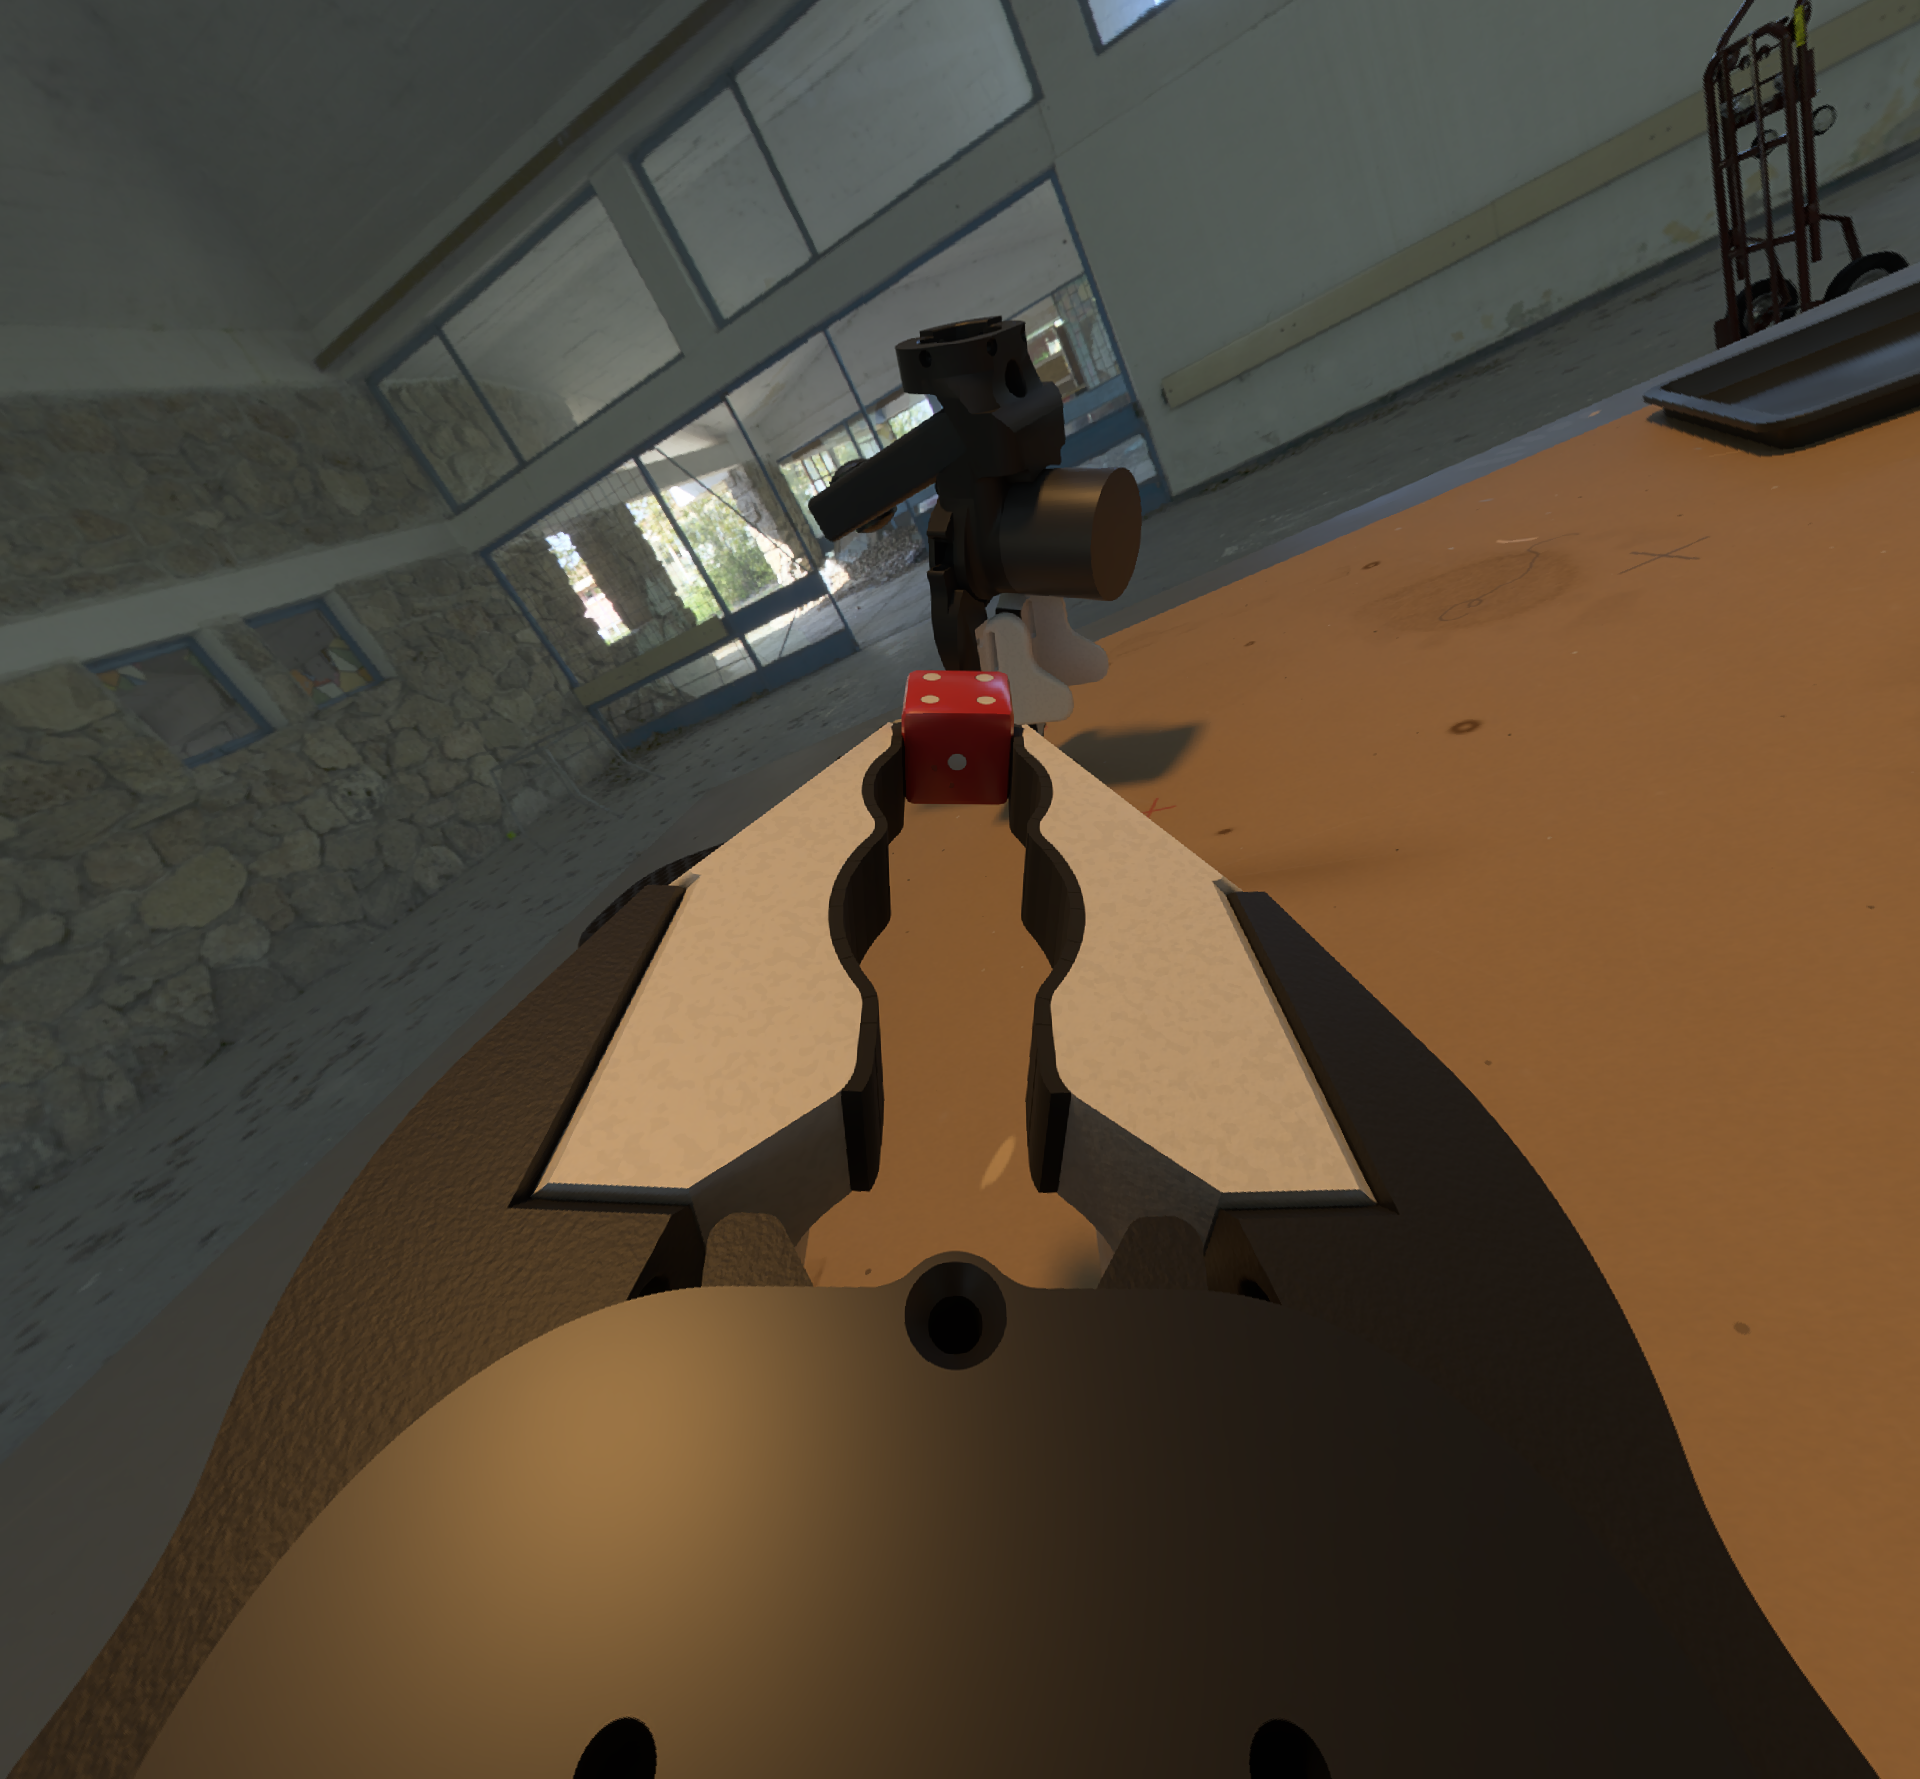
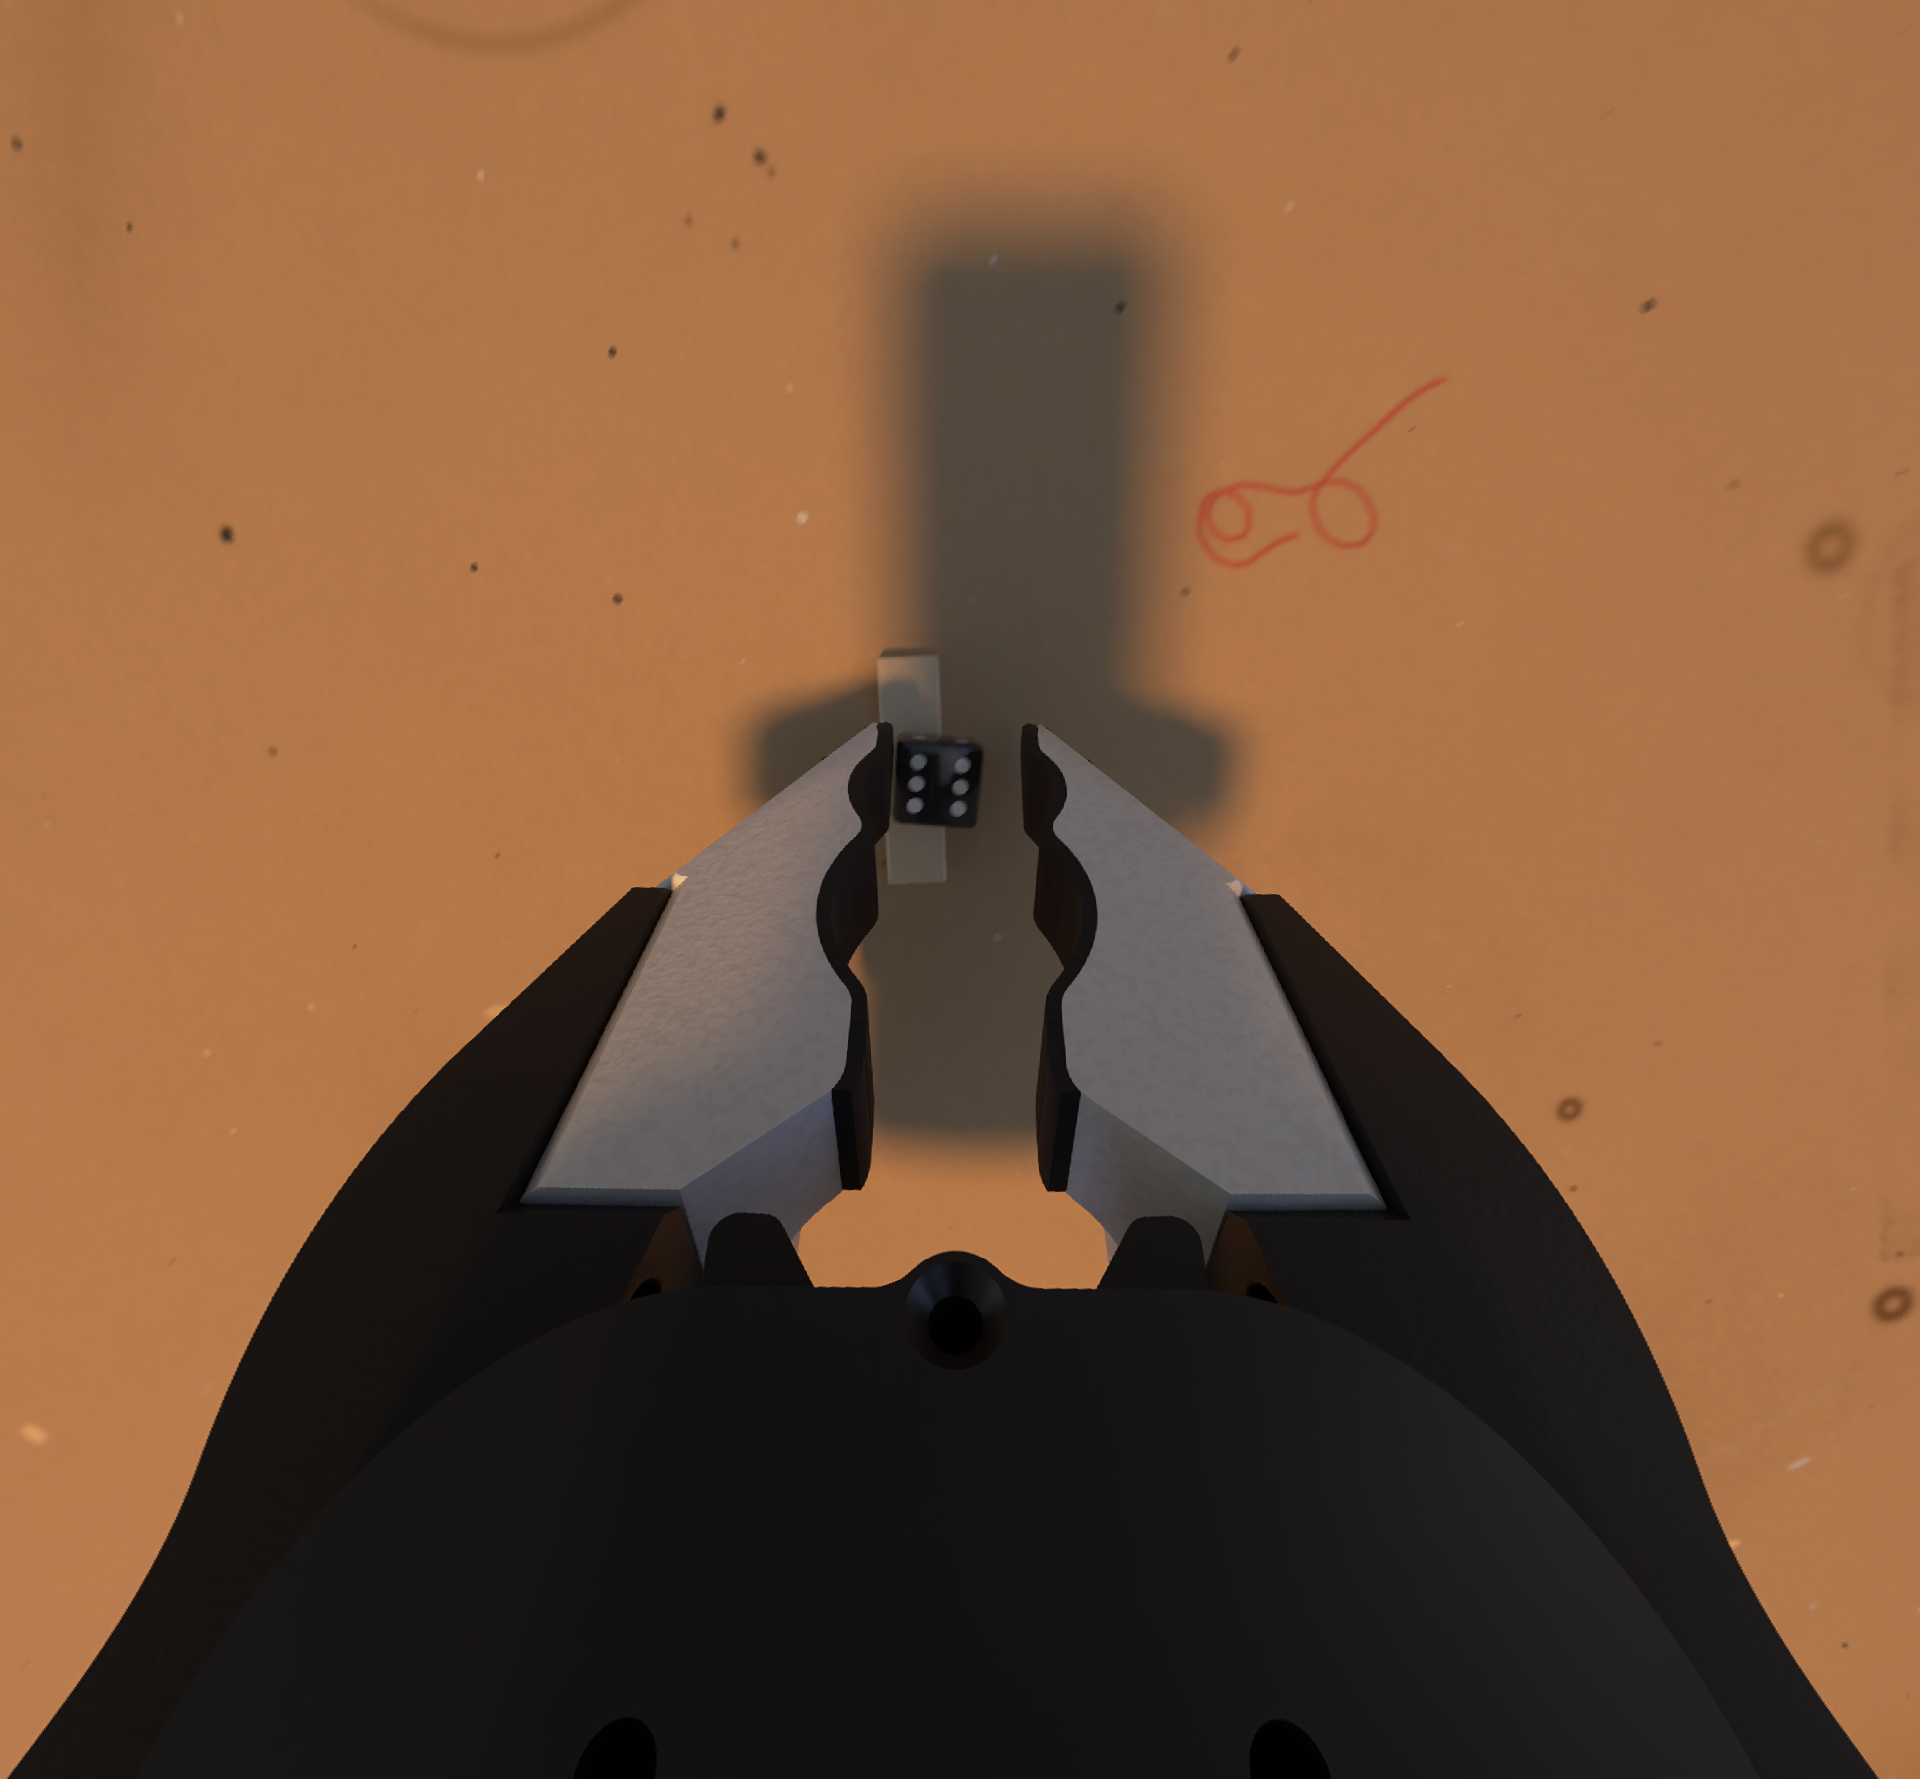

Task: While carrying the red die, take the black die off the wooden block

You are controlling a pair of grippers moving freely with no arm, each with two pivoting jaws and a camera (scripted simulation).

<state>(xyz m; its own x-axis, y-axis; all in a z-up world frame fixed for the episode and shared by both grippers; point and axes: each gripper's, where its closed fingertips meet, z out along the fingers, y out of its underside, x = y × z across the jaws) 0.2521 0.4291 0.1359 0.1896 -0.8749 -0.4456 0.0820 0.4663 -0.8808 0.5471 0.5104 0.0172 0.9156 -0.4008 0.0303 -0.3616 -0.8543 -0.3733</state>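
— Where is the black die [image 2: 938, 783] sitting?

— On top of a thin pale wooden block [image 2: 912, 766], out in the open middle of the orange worktop [image 2: 416, 482], well away from its edges. I look straight down on it from my right tongs [image 2: 956, 763]. The die is glossy black with pale pips, six showing on the upper face. The block is a narrow strip running away from me, hardly wider than the die, half in the shadow my tongs throw.

— And the right tongs?

— Spread, with the die below and between the tips, but off-centre: it lies close against my left finger and leaves a gap at the other. I cannot tell how far above it I am.

— The red die [image 1: 957, 738]?

— Pinched at the very tips of my left tongs [image 1: 957, 763], four pips up, one facing me. Beyond it in that view my right tongs [image 1: 1023, 664] point down at the table, and a grey tray [image 1: 1787, 399] rests at the far right edge.

— So which step is this?

— By my judgement, lining up for the black die; carrying is already in hand. Next I should shift slightly to centre the die, lower, and close gently. A lopsided squeeze could push it off or drag that slim block along.
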